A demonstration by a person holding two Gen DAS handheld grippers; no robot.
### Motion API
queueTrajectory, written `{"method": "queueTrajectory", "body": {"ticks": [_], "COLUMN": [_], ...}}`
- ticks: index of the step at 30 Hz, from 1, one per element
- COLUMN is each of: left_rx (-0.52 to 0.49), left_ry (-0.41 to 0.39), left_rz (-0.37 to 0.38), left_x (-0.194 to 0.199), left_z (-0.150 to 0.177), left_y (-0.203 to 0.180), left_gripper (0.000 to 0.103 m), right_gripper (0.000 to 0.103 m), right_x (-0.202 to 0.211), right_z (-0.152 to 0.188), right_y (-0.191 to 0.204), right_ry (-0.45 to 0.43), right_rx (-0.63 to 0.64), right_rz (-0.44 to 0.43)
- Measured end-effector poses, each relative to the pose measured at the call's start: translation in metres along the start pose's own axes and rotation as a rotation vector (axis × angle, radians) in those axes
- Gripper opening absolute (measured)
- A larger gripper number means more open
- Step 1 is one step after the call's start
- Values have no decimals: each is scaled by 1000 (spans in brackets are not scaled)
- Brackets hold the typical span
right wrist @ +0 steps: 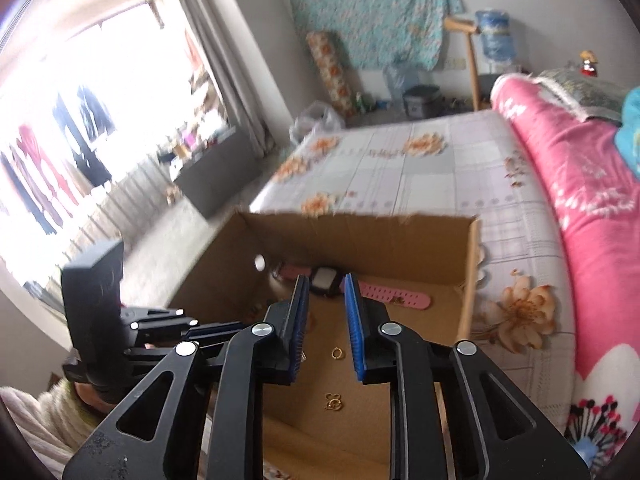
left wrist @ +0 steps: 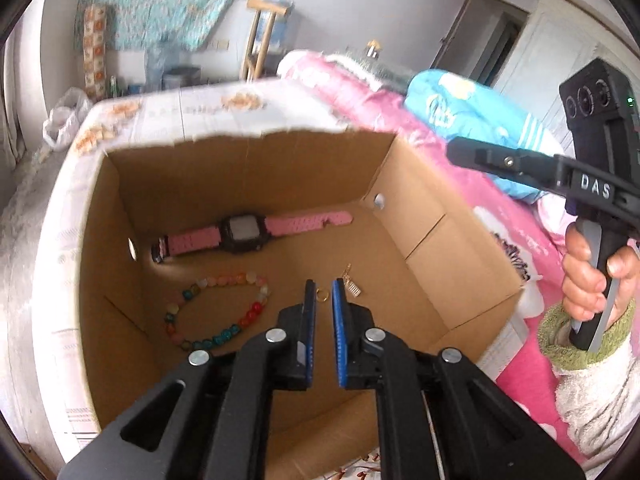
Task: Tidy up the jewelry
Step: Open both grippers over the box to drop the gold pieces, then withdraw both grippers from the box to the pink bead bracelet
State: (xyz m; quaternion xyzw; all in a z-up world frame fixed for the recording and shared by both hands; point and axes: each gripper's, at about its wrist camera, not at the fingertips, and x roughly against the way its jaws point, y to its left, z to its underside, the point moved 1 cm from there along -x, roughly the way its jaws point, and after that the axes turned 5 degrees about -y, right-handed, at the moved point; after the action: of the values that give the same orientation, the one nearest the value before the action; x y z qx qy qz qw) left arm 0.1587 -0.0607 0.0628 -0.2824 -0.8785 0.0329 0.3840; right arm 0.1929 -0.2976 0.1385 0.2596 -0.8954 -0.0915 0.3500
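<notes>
An open cardboard box (left wrist: pixel 420 236) sits on the bed. On its floor lie a pink-strapped watch (left wrist: pixel 244 232), a bracelet of coloured beads (left wrist: pixel 216 312), a small gold ring (left wrist: pixel 322 294) and a gold earring (left wrist: pixel 352 284). My left gripper (left wrist: pixel 323 292) is open and empty, low inside the box, its tips on either side of the ring. My right gripper (right wrist: pixel 327 284) is open and empty above the box (right wrist: pixel 468 280). In its view the watch (right wrist: pixel 384 294), the ring (right wrist: pixel 337 353) and a gold earring (right wrist: pixel 333 403) show.
The box rests on a grey floral sheet (right wrist: pixel 440 160). A pink quilt (right wrist: pixel 592 208) and a blue pillow (left wrist: pixel 472 116) lie to the right. The right gripper's body (left wrist: pixel 560 176) hangs over the box's right wall. A window and curtains (right wrist: pixel 224 60) are at far left.
</notes>
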Motion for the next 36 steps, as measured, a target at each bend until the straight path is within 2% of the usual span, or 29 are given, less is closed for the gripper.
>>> {"method": "queueTrajectory", "body": {"ticks": [5, 8, 13, 16, 21, 24, 27, 31, 36], "left_rx": [-14, -42, -135, -167, -124, -134, -194, -308, -358], "left_ry": [-104, -154, -210, -193, -102, -59, -48, -29, -1], "left_rz": [17, 25, -10, -26, 2, -17, -35, -51, -77], "left_x": [38, 61, 92, 97, 80, 56, 36, 6, -24], "left_z": [7, 19, 55, 82, 123, 136, 141, 144, 139], "left_y": [-5, -10, -25, -30, -33, -41, -54, -75, -86], "left_gripper": [14, 16, 27, 33, 36, 36, 36, 36, 36], "right_gripper": [25, 27, 34, 36, 36, 36, 31, 26, 26], "right_x": [56, 78, 101, 103, 78, 53, 31, 19, 14], "right_z": [5, 16, 59, 91, 141, 163, 177, 181, 181], "right_y": [0, 5, 21, 29, 25, 23, 16, 10, 7], "right_ry": [-119, -156, -178, -167, -44, 37, 96, 105, 95], "right_rx": [-43, -48, -4, 53, -17, -43, -68, -59, -4], "right_rz": [-3, -8, 14, 73, 39, 64, 136, 220, 305]}}
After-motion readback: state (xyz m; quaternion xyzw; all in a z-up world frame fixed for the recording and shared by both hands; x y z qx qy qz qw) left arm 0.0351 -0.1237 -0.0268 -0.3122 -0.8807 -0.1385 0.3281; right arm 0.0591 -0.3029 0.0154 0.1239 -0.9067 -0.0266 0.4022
